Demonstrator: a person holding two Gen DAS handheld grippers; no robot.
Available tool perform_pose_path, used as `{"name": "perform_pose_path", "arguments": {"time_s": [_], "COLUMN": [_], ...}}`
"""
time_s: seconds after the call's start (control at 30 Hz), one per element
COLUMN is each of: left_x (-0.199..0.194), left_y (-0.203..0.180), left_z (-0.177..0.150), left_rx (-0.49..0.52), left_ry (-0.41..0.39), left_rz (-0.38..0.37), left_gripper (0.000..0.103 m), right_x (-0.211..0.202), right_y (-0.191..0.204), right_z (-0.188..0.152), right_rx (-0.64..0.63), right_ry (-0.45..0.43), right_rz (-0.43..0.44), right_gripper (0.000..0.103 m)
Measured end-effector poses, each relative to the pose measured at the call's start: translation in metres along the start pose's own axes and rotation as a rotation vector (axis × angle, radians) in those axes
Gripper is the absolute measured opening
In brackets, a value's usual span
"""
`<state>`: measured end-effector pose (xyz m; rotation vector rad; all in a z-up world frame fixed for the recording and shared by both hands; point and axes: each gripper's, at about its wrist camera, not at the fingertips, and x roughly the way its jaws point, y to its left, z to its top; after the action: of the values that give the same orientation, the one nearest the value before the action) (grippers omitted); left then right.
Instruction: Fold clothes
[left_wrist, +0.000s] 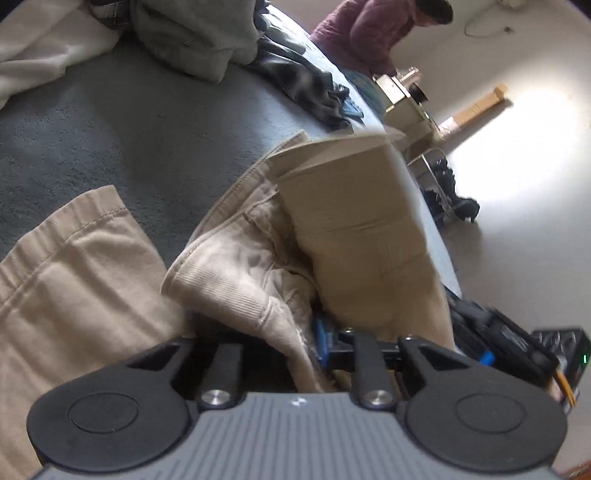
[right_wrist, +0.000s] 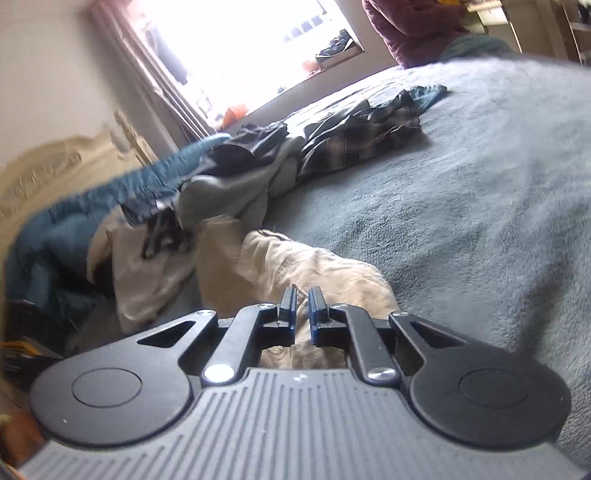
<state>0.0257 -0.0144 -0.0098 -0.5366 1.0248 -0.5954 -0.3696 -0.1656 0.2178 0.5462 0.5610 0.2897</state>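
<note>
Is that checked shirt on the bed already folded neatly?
No, the checked shirt lies crumpled and spread loosely on the grey blanket, beside a heap of other clothes.

Left gripper (left_wrist: 320, 341) fingertips hidden under the tan trousers (left_wrist: 258, 266) draped over them; whether its jaws stand apart or together cannot be told. Trousers' raised leg blurred, lower left part cut by the frame edge. Beyond the trousers, person in maroon top (left_wrist: 373, 33) cut off at the upper edge. Right wrist view: blue blanket (right_wrist: 74, 221) left of the trousers blurred.
</note>
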Motion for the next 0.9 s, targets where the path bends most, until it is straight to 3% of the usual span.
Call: {"name": "perform_pose_path", "arguments": {"time_s": [0.07, 0.17, 0.33, 0.37, 0.47, 0.57, 0.67, 0.83, 0.9], "left_x": [-0.001, -0.002, -0.002, -0.003, -0.005, -0.006, -0.006, -0.005, -0.003], "left_y": [-0.005, -0.011, -0.014, -0.016, -0.021, -0.023, -0.023, -0.02, -0.019], "left_z": [0.002, 0.006, 0.015, 0.015, 0.017, 0.015, 0.015, 0.017, 0.018], "left_rx": [0.032, 0.06, 0.08, 0.09, 0.119, 0.14, 0.151, 0.14, 0.137], "left_ry": [-0.017, -0.033, -0.047, -0.05, -0.054, -0.053, -0.054, -0.054, -0.051], "left_rz": [0.004, 0.003, -0.012, -0.011, -0.009, -0.012, -0.019, -0.039, -0.041], "left_gripper": [0.016, 0.016, 0.016, 0.016, 0.016, 0.016, 0.016, 0.016, 0.016], "right_x": [-0.006, -0.016, -0.019, -0.017, -0.007, 0.004, 0.009, 0.017, 0.028], "right_y": [0.0, 0.022, 0.075, 0.084, 0.105, 0.098, 0.089, 0.104, 0.111], "right_z": [0.003, 0.006, -0.007, -0.013, -0.031, -0.027, -0.016, -0.019, -0.024], "right_rx": [0.027, -0.077, -0.371, -0.443, -0.623, -0.609, -0.576, -0.596, -0.668], "right_ry": [0.006, 0.024, 0.132, 0.151, 0.188, 0.192, 0.166, 0.259, 0.275], "right_rz": [0.077, 0.139, 0.17, 0.138, 0.026, -0.054, -0.136, -0.027, -0.107], "right_gripper": [0.009, 0.011, 0.047, 0.048, 0.047, 0.038, 0.036, 0.037, 0.037]}}
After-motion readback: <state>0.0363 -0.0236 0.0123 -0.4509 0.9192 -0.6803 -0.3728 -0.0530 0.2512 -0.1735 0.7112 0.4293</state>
